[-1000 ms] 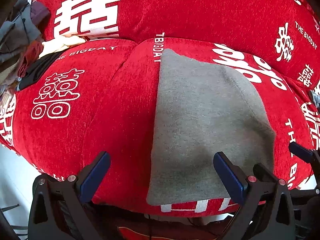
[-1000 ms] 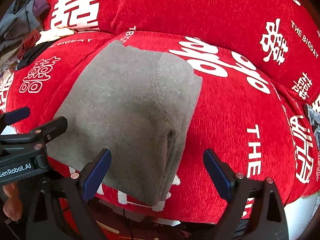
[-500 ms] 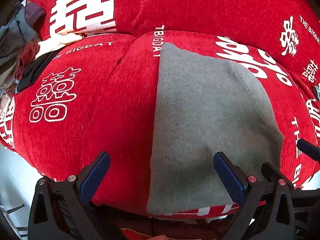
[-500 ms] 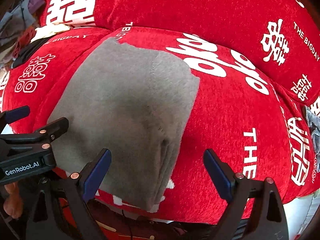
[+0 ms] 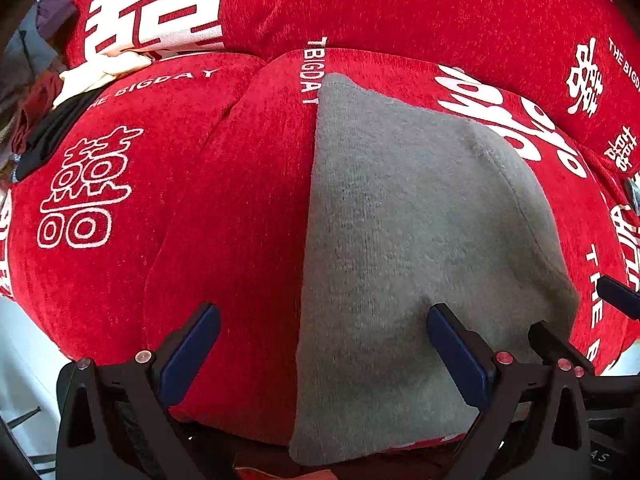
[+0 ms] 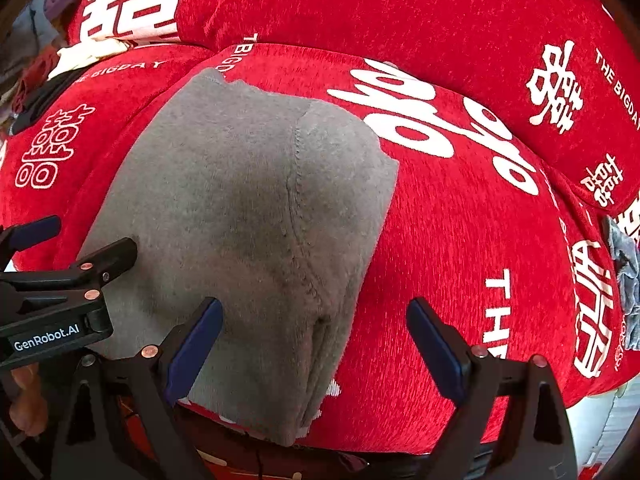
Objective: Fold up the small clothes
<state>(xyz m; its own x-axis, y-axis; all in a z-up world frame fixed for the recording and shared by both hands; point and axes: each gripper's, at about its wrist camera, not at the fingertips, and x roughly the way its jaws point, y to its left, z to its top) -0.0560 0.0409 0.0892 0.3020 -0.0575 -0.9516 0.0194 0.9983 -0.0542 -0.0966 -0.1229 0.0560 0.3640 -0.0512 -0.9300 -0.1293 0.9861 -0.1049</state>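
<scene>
A grey knitted garment (image 5: pixel 404 240) lies folded flat on the red sofa seat (image 5: pixel 224 216), its near edge hanging at the seat's front. My left gripper (image 5: pixel 320 344) is open, straddling the garment's left edge with nothing held. In the right wrist view the same grey garment (image 6: pixel 240 216) shows a stitched seam and stacked layers at its right edge. My right gripper (image 6: pixel 316 340) is open over that layered near-right corner. The left gripper's body (image 6: pixel 60 292) shows at the far left, with part of a hand below it.
The sofa's red backrest (image 5: pixel 400 4) with white characters rises behind the seat. A pile of mixed clothes (image 5: pixel 36 92) lies at the far left of the sofa. A bluish-grey cloth (image 6: pixel 624 272) sits at the right edge. Bare red seat (image 6: pixel 472 240) lies right of the garment.
Both grippers have moved closer in over the grey garment, which now fills more of each view. Both stay open and the garment has not shifted.
</scene>
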